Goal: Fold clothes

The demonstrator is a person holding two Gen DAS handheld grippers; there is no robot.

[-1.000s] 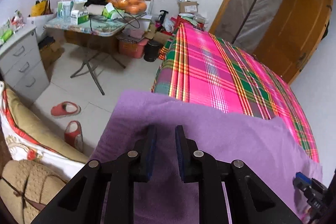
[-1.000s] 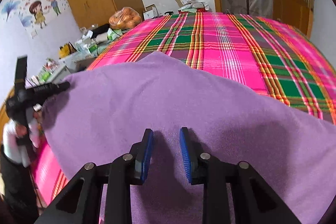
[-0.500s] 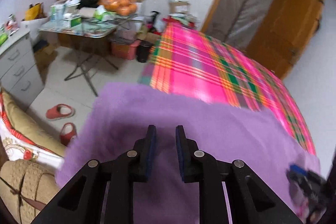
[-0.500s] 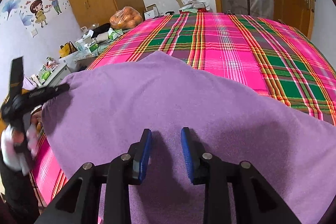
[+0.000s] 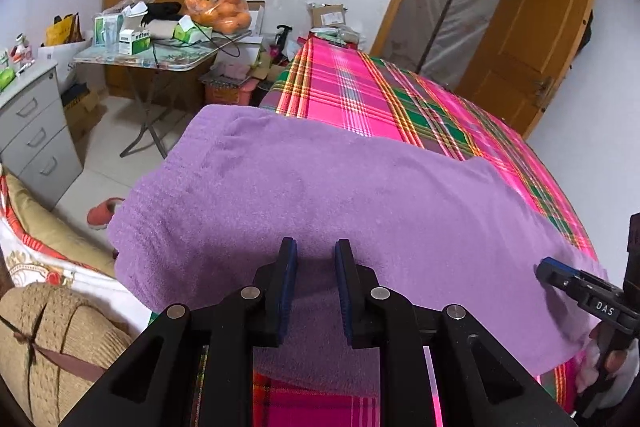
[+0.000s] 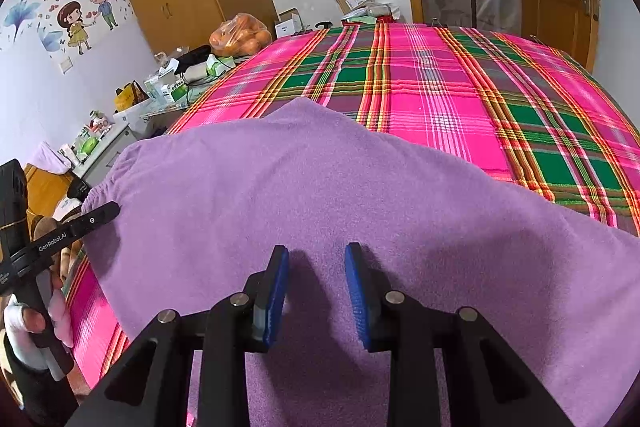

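A purple fleece garment (image 5: 340, 187) lies spread across the near end of a bed with a pink and green plaid sheet (image 5: 360, 91). My left gripper (image 5: 316, 247) sits at the garment's near edge, its jaws narrow with a bunch of purple cloth pinched between the pads. In the right wrist view the left gripper (image 6: 112, 207) has its tip at the garment's left corner. My right gripper (image 6: 316, 251) grips the garment (image 6: 360, 187) further right, with cloth filling the gap between its blue pads. The right gripper (image 5: 548, 265) also shows at the garment's right end.
Left of the bed stand a folding table (image 5: 160, 55) with boxes and a bag of oranges (image 5: 218, 9), grey drawers (image 5: 32, 131) and a red slipper (image 5: 102, 213) on the floor. A knitted cushion (image 5: 48, 339) lies near left. A gloved hand (image 6: 28, 323) holds the left gripper.
The left gripper has moved sideways with the garment's left end, which now lies further onto the bed. The right gripper has stayed put.
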